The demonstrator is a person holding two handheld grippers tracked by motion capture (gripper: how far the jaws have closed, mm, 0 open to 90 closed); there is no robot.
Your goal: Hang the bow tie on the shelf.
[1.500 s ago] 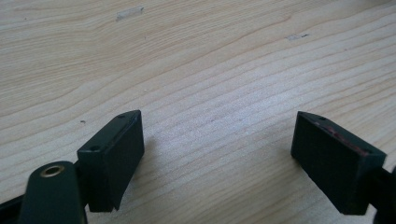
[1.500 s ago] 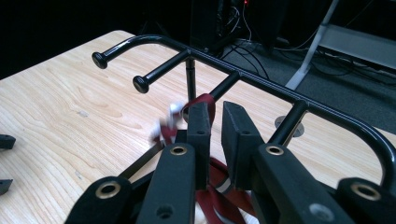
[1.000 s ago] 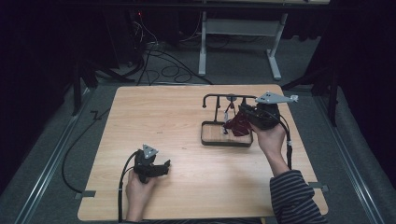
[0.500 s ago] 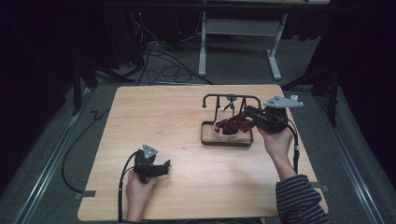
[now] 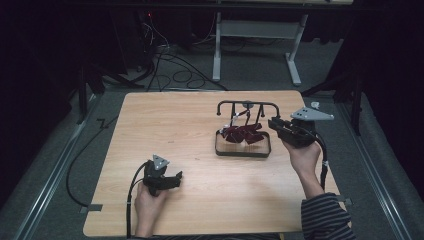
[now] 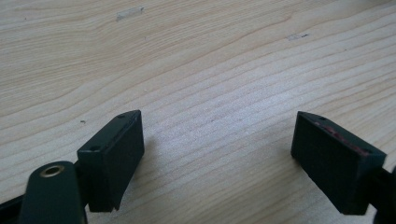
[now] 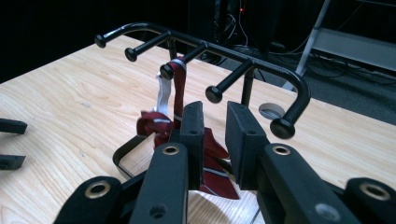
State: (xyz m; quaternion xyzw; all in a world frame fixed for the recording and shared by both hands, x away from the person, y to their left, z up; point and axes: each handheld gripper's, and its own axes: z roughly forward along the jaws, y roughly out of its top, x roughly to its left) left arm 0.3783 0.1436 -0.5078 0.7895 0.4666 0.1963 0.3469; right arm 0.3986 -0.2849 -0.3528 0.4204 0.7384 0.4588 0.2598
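Dark-red striped fabric tie (image 7: 176, 86) hung lengthwise down from a black metal peg rack (image 7: 243, 63), its crumpled end heaped on the base. Right gripper (image 7: 215, 123) fingers, just opening, held nothing; left gripper (image 6: 219, 154) gaped wide, empty, over the table (image 6: 196, 60).

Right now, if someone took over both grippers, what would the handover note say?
Left gripper: resting low over the near-left part of the table, jaws wide open, nothing between them.
Right gripper: beside the right end of the rack; its jaws have just been opening, with a narrow empty gap between them and no grip on anything.
Tie: dark red with pale stripes, draped over one of the rack's pegs; its lower part lies bunched in the rack's base tray.
Done: the tie hangs on a peg and appears released.
Left: probably back the right gripper away, and tidy the bunched end if needed.
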